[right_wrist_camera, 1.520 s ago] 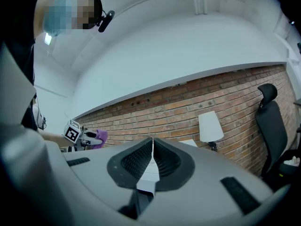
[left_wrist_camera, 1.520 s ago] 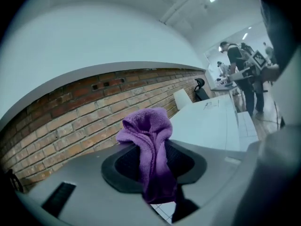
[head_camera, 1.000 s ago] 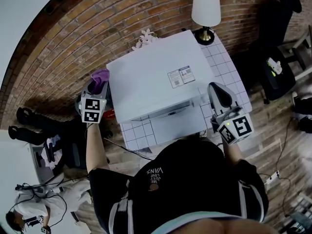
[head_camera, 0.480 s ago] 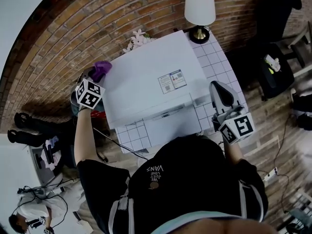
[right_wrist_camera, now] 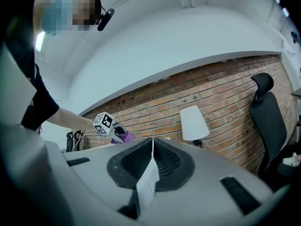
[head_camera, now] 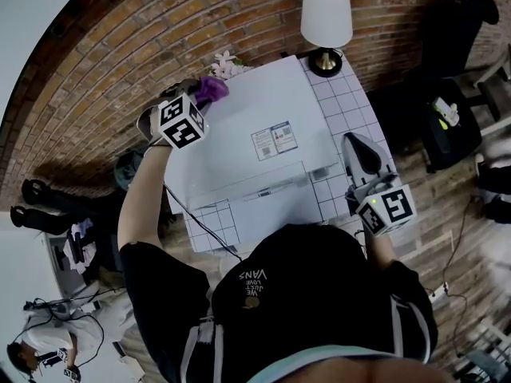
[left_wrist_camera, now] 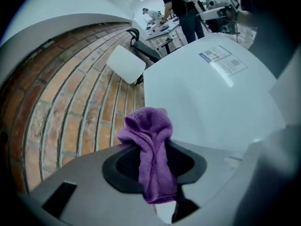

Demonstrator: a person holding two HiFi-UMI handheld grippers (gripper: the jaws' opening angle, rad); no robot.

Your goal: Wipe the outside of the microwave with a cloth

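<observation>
The purple cloth hangs bunched from the left claw, whose 2 jaws pinch it at the rear left corner of the white microwave, close to the brick wall. I cannot tell whether it touches the top. A printed label sits on the microwave's top. The right claw, pressed together on nothing, hovers beside the microwave's right side over the white tiled tabletop. A white-shaded lamp stands at the tabletop's back.

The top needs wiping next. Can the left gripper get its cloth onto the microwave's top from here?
Probably yes. The left gripper holds the purple cloth at the back left corner of the microwave, and the white top is bare except for a label, so nothing blocks it.
</observation>
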